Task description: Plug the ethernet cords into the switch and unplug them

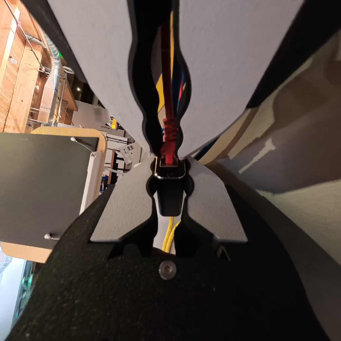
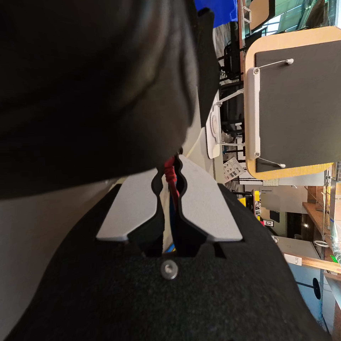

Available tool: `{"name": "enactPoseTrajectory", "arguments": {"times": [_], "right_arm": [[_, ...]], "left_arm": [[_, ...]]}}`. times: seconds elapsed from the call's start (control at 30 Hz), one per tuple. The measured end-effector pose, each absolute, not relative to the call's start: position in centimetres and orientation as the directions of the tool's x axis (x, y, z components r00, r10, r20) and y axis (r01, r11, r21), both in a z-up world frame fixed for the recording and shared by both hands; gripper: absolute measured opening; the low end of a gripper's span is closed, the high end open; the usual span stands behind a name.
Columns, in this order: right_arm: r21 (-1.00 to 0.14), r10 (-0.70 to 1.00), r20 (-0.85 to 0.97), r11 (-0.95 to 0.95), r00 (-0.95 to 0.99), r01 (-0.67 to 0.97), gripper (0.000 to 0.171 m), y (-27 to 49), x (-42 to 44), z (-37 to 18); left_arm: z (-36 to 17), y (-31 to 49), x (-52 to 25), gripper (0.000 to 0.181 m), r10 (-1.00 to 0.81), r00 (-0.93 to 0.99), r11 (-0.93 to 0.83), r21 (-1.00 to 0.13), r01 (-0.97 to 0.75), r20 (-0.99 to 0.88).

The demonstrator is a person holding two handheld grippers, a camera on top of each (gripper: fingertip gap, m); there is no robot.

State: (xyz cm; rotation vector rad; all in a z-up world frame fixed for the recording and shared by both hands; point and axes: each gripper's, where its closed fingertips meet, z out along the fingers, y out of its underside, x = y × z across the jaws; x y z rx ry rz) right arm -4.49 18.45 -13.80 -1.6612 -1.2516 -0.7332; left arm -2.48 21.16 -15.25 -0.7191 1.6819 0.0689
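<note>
Two tools are meeting head-on: in the left wrist view, my left tool [image 1: 169,186] is clamping the black switch [image 1: 169,195], red cord [image 1: 168,110] seated. In the right wrist view, my right tool [image 2: 170,184] is pinching that cord [image 2: 170,175]; a skewed pull risks straining the plug.

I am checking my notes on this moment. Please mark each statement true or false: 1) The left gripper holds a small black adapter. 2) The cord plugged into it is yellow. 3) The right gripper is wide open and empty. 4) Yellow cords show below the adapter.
1) True: the left gripper is shut on the small black adapter.
2) False: the red cord is plugged into it.
3) False: the right gripper is closed around the red cord.
4) True: yellow cords show there.
</note>
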Motion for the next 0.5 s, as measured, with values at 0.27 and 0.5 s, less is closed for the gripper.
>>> {"name": "enactPoseTrajectory", "arguments": {"times": [0.27, 0.5], "right_arm": [[-0.531, 0.413, 0.75, -0.088, 0.516, 0.843, 0.011, 14.0, -3.3, -11.1], [-0.567, 0.276, 0.761, -0.154, 0.587, 0.809, 0.011, 10.3, -4.3, -9.8]], "left_arm": [[-15.2, 22.1, -2.0, 0.026, -0.419, -0.002, 0.742, -0.341, -0.577, -0.908], [-15.9, 27.3, -3.5, 0.026, -0.428, 0.045, 0.631, -0.334, -0.7, -0.903]]}}
